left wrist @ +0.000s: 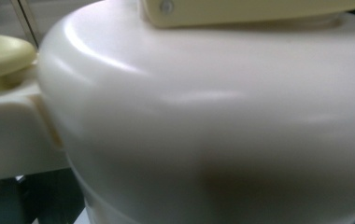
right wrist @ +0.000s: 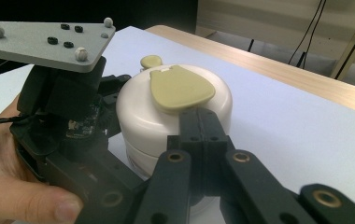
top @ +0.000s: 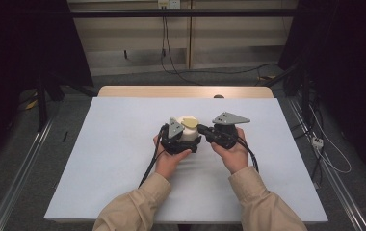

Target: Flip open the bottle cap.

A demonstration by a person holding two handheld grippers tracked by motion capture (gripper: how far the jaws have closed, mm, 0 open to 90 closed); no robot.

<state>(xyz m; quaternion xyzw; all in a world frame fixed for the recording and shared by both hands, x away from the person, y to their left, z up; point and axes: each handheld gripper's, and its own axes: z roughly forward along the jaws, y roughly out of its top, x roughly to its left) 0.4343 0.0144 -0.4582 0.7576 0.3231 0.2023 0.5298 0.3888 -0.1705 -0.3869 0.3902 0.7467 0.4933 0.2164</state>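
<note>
Cream-white plastic, rounded and squat: small lidded container point(top: 189, 131) standing upright on white bench point(top: 113, 159) near its middle, between both hands. Topped by olive-yellow flap point(right wrist: 180, 87) shaped like a teardrop, lying flat across the lid, with a small knob point(right wrist: 151, 61) of the same colour sticking out at the far edge in the right claw view. Seen very close in the left claw view point(left wrist: 203, 121), curved wall glossy, yellow flap at the upper edge, yellow knob at the left.

Left claw point(top: 180, 140) pressed up against the container's left side in the high view, grey three-cornered plate tilted above it; own jaws hidden, so cannot tell whether gripping or merely alongside. In the right claw view seen as a black body under its grey plate point(right wrist: 40, 39), touching the container's wall, a hand point(right wrist: 12, 186) wrapped around it.

Right claw point(right wrist: 201, 123) with jaws closed flat together, nothing between them, tips resting against the container's near side just under the edge of the yellow flap. In the high view held just right of the container point(top: 209, 132), pointing left toward it.

Beige sleeves point(top: 137, 207) at the bottom of the high view, wooden bench edge point(top: 186, 91) beyond the white surface, cables on the floor behind.
</note>
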